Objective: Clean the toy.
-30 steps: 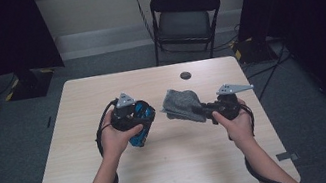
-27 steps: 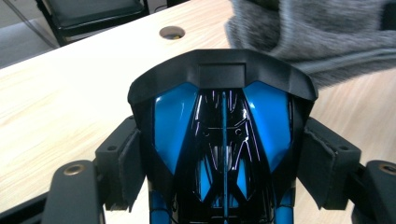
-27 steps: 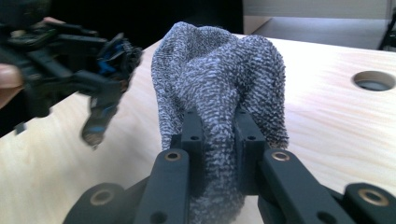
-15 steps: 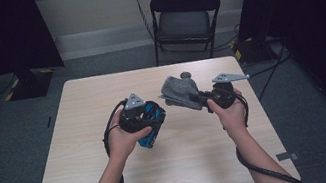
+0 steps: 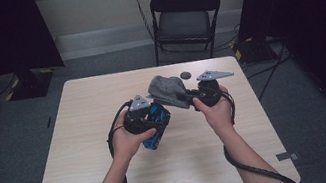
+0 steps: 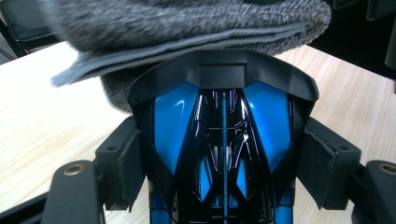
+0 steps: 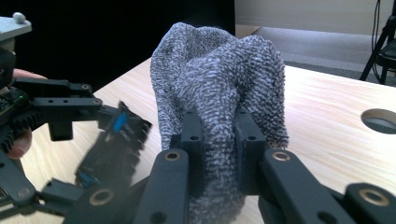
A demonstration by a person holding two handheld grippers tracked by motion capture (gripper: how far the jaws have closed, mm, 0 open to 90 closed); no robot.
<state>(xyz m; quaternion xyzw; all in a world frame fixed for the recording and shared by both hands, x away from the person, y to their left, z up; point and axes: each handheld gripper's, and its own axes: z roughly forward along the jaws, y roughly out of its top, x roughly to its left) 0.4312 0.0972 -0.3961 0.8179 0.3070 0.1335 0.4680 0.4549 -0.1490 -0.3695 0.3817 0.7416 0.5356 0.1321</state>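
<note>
Left tongs [image 5: 156, 123] are gripping the glossy blue-and-black plastic gadget [image 6: 223, 140] mid-tabletop [image 5: 82, 136]; right tongs [image 7: 218, 135] are clenching the grey knitted cloth [image 7: 219, 79] just beyond it. Looks like wiping comes next: cloth needs pressing onto the gadget.

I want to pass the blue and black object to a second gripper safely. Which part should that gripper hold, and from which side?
Probably the black end beyond the left gripper, coming from the far side. That gripper's pads already clamp the blue and black object across its two flanks, so only that protruding end is free. The grey cloth in the right gripper hangs close above it.
</note>
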